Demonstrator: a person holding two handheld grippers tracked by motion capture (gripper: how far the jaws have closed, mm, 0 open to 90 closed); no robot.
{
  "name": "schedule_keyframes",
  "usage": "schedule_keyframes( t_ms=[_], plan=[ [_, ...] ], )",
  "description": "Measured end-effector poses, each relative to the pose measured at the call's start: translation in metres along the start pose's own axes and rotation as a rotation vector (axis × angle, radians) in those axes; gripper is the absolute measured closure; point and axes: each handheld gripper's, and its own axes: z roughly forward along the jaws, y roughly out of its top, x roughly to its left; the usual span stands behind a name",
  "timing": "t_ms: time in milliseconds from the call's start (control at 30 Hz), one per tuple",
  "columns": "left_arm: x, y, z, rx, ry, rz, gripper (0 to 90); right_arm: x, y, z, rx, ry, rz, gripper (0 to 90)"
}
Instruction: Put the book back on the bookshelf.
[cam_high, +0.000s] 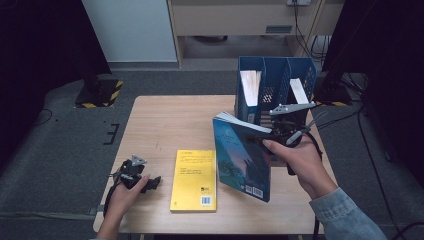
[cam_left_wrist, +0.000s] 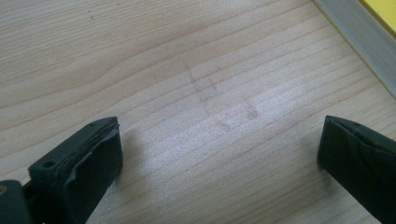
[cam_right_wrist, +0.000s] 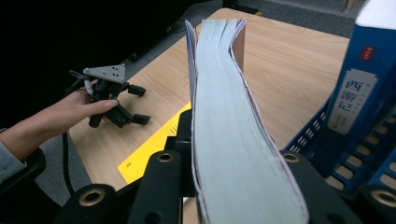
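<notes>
Clearly mid-transfer: right gripper clamped on the blue book, jaws pinching it near the fore-edge, pages fanning upward in the right gripper view; book held upright and tilted above the right half of the tabletop, just in front of the blue file rack standing at the far right edge; looks lifted clear of the wood, though contact at its lower corner hard to rule out. Left gripper parked near the front left corner, jaws spread wide over bare wood, grasping nothing; yellow book lying flat at the front edge, between the two hands. Likely step: carrying the blue book toward a rack compartment. Next move calls for squaring the spine with a free slot, keeping clear of the books already standing in the rack, then lowering straight in before letting go; loose cover liable to catch on a divider.
</notes>
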Motion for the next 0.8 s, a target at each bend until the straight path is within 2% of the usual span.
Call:
schedule_keyframes(
  t_ms=[433,800],
  plan=[
    [0.000,0.000,0.000,-0.006,0.001,-0.004,0.0,-0.004,-0.009,-0.024,-0.001,-0.018,0.002,73.1],
    [-0.001,-0.001,0.000,-0.008,0.003,-0.004,0.0,-0.013,-0.019,-0.053,-0.026,-0.066,0.037,73.0]
  ],
)
